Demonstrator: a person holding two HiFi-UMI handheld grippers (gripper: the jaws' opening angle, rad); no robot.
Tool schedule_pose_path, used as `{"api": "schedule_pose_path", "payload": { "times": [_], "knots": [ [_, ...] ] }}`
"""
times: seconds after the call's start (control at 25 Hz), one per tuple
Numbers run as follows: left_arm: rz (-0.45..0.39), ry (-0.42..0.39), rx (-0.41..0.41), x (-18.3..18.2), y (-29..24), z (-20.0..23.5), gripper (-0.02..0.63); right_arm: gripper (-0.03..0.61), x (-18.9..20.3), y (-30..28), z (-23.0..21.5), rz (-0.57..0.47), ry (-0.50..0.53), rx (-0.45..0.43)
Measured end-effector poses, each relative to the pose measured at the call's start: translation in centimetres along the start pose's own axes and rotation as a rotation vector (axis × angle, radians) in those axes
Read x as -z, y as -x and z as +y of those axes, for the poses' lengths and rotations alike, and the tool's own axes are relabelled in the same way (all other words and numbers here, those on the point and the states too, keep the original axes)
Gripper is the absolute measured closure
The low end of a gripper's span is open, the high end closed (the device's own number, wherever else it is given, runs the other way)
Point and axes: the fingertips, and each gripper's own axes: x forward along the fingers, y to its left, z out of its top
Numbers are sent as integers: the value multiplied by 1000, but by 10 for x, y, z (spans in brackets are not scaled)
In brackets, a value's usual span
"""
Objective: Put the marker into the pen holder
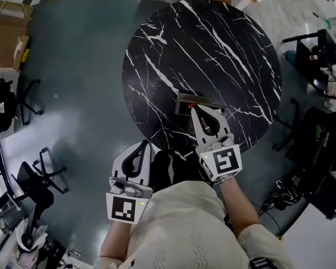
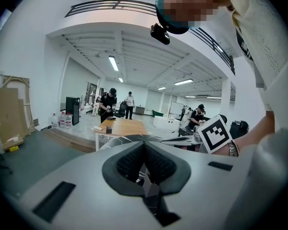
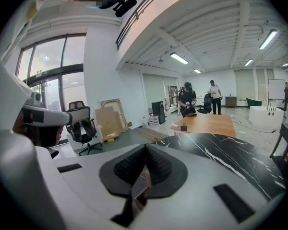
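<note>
My left tongs (image 1: pixel 144 145), at lower left off the surface (image 1: pixel 213 43), and my right tongs (image 1: pixel 195 111), by what I take for the pen holder (image 1: pixel 185 101), are clenched empty. I see no marker; next, I'd say, find it.

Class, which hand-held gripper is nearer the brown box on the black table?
Right. The right hand-held gripper is over the table, tips at the brown box; the left hand-held gripper hangs beyond the table's near edge.
</note>
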Motion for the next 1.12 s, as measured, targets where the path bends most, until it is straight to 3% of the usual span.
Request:
{"api": "schedule_pose_path", "payload": {
  "times": [0.48,0.96,1.12],
  "knots": [
    [-74,-29,28,-12,40,-14,606,561,-7,46,49,-2,57,-12],
    [-105,-63,32,3,110,-18,606,561,0,114,81,-18,44,99],
    [-125,-108,47,9,132,-20,606,561,-4,131,92,-43,73,109]
  ]
}}
